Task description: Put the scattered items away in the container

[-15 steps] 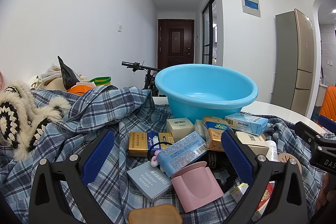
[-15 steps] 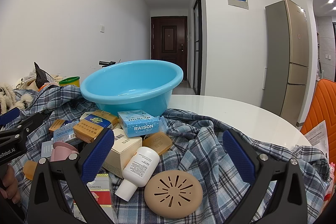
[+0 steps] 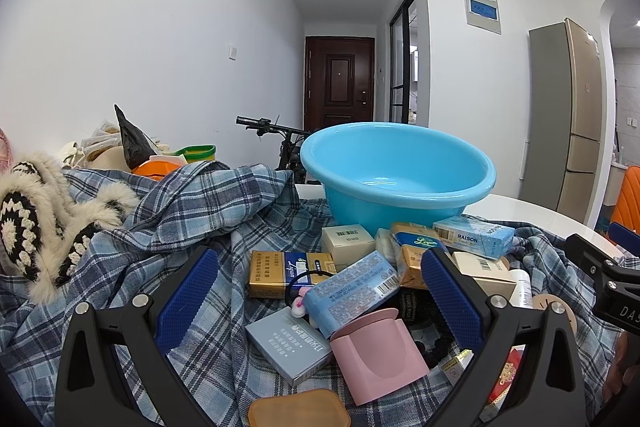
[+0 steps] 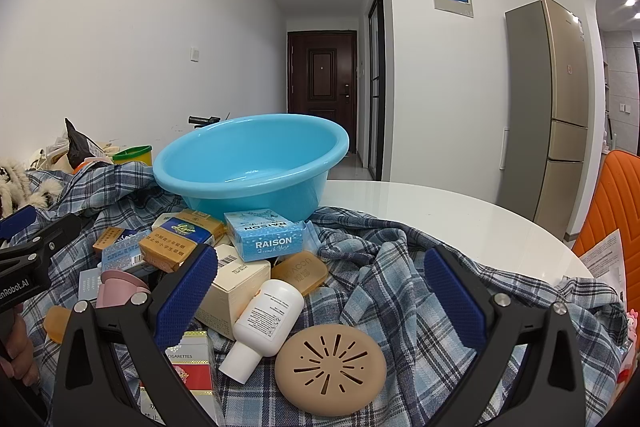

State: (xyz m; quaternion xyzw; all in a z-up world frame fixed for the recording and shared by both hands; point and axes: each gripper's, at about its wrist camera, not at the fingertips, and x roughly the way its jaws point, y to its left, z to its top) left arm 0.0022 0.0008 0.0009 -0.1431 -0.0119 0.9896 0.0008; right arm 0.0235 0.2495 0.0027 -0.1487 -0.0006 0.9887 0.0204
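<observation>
A light blue plastic basin (image 3: 396,171) (image 4: 248,163) stands empty at the back of a plaid cloth. In front of it lies a heap of small items: a blue RAISON box (image 4: 266,235) (image 3: 474,237), gold cigarette packs (image 3: 288,273), a blue barcode pack (image 3: 354,291), a grey box (image 3: 292,345), a pink cup (image 3: 378,353), a white bottle (image 4: 266,319), a tan vented disc (image 4: 330,369) and a cream box (image 4: 232,287). My left gripper (image 3: 318,299) is open above the pink cup and barcode pack. My right gripper (image 4: 320,301) is open over the bottle and disc. Neither touches anything.
The plaid cloth (image 4: 400,291) covers a round white table (image 4: 440,211). A furry black-and-white knit (image 3: 44,227), a bag and tubs lie at the left. An orange chair (image 4: 616,211) and a fridge (image 4: 556,107) stand at the right. A hand (image 4: 18,351) holds the left gripper.
</observation>
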